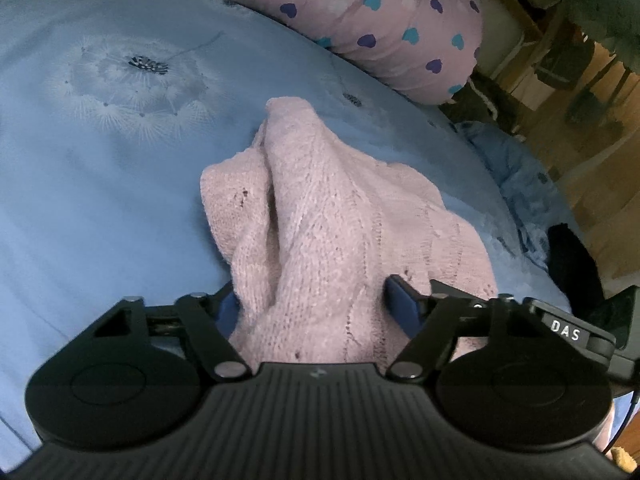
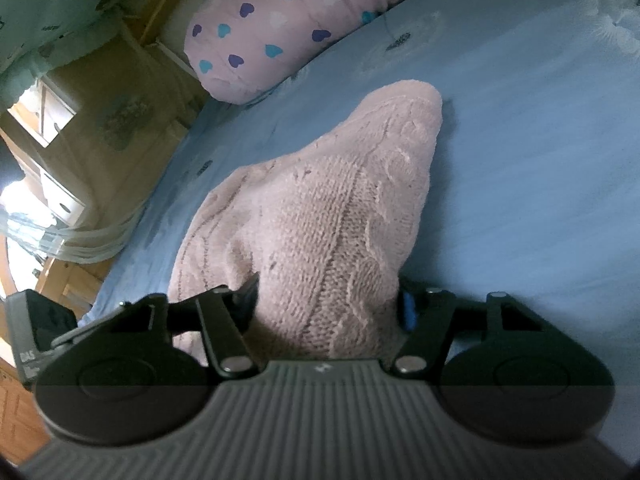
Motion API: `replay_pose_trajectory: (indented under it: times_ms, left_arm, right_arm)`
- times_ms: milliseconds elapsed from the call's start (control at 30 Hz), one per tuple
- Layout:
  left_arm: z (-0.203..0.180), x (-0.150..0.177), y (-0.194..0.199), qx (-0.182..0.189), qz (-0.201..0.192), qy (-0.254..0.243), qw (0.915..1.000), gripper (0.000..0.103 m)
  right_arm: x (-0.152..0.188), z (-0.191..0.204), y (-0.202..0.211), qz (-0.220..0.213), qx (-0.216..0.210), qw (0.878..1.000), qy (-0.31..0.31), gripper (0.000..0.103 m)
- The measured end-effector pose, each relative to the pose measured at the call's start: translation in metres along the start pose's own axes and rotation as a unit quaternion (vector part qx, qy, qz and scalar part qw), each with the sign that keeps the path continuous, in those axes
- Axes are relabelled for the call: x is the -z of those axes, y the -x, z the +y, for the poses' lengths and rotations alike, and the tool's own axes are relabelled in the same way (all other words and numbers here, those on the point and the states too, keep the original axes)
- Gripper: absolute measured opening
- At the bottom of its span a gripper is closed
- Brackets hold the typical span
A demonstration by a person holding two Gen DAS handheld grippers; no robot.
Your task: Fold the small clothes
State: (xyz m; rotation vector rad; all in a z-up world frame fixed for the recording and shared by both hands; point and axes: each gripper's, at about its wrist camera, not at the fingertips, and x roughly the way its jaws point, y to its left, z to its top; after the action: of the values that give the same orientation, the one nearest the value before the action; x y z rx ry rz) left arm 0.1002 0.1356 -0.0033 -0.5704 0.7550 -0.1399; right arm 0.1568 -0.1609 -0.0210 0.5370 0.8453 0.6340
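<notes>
A pale pink knitted garment lies bunched on the blue bed sheet. My left gripper is wide apart with the knit heaped between its blue-padded fingers; the pads do not pinch it. In the right wrist view the same pink knit rises in a cone between my right gripper's spread fingers, draped over the jaw base. The fingertips of both are partly hidden by the fabric.
A pink bolster pillow with blue and purple hearts lies at the far edge of the bed; it also shows in the right wrist view. The bed edge and wooden floor are to the right. The other gripper shows at the right edge.
</notes>
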Motion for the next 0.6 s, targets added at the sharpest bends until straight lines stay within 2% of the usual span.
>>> replay_pose_trajectory:
  times_ms: [200,433,600]
  left_arm:
    - [-0.002,-0.001,0.006,0.012,-0.003,0.009,0.9999,0.056]
    - [-0.017,-0.001,0.021,0.025,0.003,0.004,0.9997,0.051]
    - [-0.044,0.019,0.039,0.031,0.012,-0.018,0.9993,0.05]
  right_arm:
    - [0.001,0.004,0.005,-0.006,0.001,1.0,-0.011,0.051]
    - [-0.005,0.009,0.022,-0.016,-0.032,0.998,-0.047,0.047]
    - [-0.007,0.015,0.047,-0.016,-0.053,0.997,-0.053,0.047]
